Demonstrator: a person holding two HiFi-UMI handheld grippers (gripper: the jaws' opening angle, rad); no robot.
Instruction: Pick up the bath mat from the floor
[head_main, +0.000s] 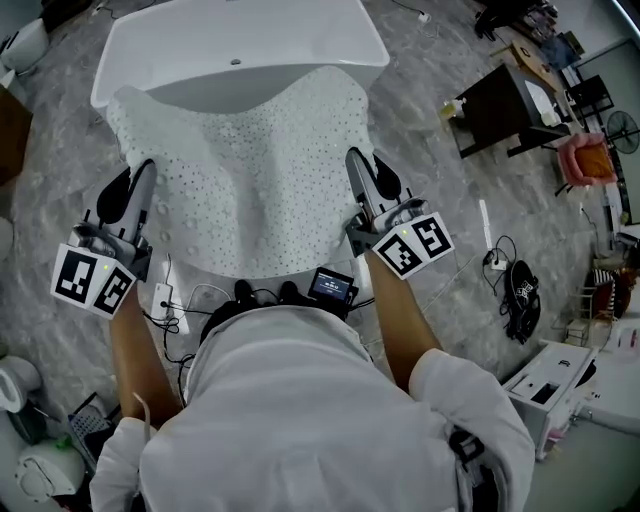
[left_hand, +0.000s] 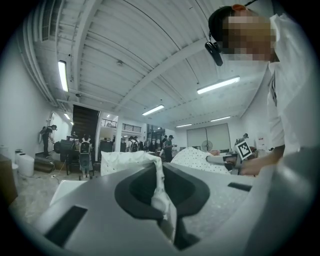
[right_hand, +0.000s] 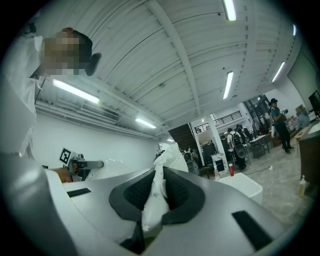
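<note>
The white dotted bath mat (head_main: 245, 190) hangs stretched between my two grippers, off the floor, and its far edge lies against the white bathtub (head_main: 240, 40). My left gripper (head_main: 143, 172) is shut on the mat's left edge. My right gripper (head_main: 356, 160) is shut on the right edge. In the left gripper view a fold of the mat (left_hand: 159, 192) is pinched between the shut jaws, and the right gripper's marker cube (left_hand: 243, 149) shows across the mat. In the right gripper view the mat (right_hand: 156, 197) bunches up out of the jaws.
A dark low table (head_main: 500, 105) and a pink stool (head_main: 588, 160) stand at the right. Cables and a power strip (head_main: 165, 305) lie on the marble floor by my feet. A white box (head_main: 550, 385) sits at the lower right. Several people (left_hand: 82, 150) stand far off.
</note>
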